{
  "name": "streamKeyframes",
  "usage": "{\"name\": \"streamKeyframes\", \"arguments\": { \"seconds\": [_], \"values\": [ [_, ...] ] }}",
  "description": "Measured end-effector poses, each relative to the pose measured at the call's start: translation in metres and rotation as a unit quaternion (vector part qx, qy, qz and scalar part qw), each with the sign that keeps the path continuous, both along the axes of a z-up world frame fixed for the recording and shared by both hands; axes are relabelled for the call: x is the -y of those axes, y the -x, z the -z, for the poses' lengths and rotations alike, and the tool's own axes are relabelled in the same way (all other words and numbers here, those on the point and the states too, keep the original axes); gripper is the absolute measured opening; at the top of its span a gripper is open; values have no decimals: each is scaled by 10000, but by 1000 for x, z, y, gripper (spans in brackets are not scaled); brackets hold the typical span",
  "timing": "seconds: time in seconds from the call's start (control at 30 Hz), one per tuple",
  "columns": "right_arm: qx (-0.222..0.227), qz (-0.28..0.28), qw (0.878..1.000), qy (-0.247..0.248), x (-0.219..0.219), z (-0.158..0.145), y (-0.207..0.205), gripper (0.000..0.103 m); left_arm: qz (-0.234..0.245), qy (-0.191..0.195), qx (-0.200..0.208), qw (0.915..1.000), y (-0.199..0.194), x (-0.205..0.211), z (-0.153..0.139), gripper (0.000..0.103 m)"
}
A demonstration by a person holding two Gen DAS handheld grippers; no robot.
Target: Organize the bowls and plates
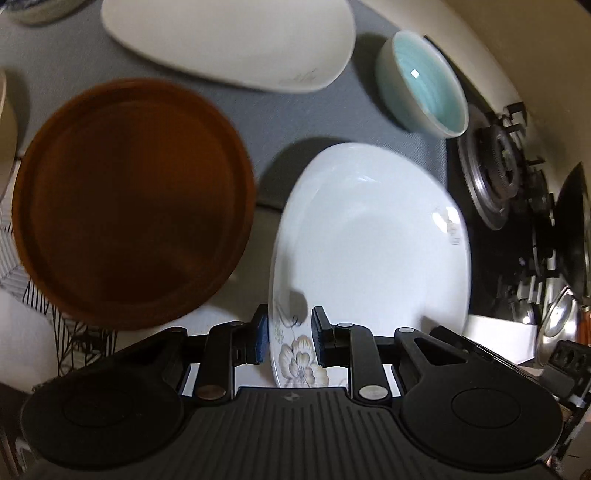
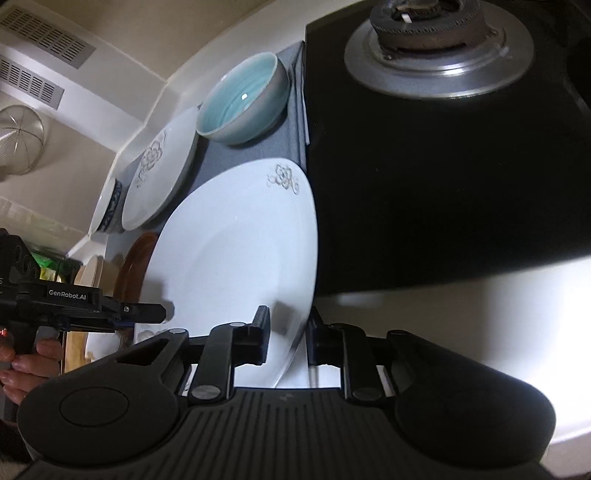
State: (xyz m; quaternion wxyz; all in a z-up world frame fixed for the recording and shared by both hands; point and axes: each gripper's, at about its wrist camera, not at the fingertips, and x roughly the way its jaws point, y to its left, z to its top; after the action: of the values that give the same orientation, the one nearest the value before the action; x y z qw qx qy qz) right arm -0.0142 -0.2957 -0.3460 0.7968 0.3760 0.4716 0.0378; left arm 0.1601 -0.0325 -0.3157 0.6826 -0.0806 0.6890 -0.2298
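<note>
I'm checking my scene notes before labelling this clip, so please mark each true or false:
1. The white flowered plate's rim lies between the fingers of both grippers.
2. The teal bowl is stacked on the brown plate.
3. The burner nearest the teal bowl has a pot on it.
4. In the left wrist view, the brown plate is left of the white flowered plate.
1. True: the white flowered plate has its rim between the fingers of the left gripper and the right gripper.
2. False: the teal bowl stands alone on the grey mat, apart from the brown plate.
3. False: that burner is bare.
4. True.
</note>
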Motion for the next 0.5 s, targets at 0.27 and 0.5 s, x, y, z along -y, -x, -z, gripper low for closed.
{"name": "streamKeyframes", "arguments": {
  "seconds": [0.27, 0.5],
  "values": [
    [37, 184, 9989, -419, 6, 15, -4, 31, 35, 113, -142, 9998, 1, 4, 10, 40],
    [181, 96, 9993, 313, -6, -4, -3, 26, 413, 211, 367, 9983, 8, 9, -13, 25]
  ]
}}
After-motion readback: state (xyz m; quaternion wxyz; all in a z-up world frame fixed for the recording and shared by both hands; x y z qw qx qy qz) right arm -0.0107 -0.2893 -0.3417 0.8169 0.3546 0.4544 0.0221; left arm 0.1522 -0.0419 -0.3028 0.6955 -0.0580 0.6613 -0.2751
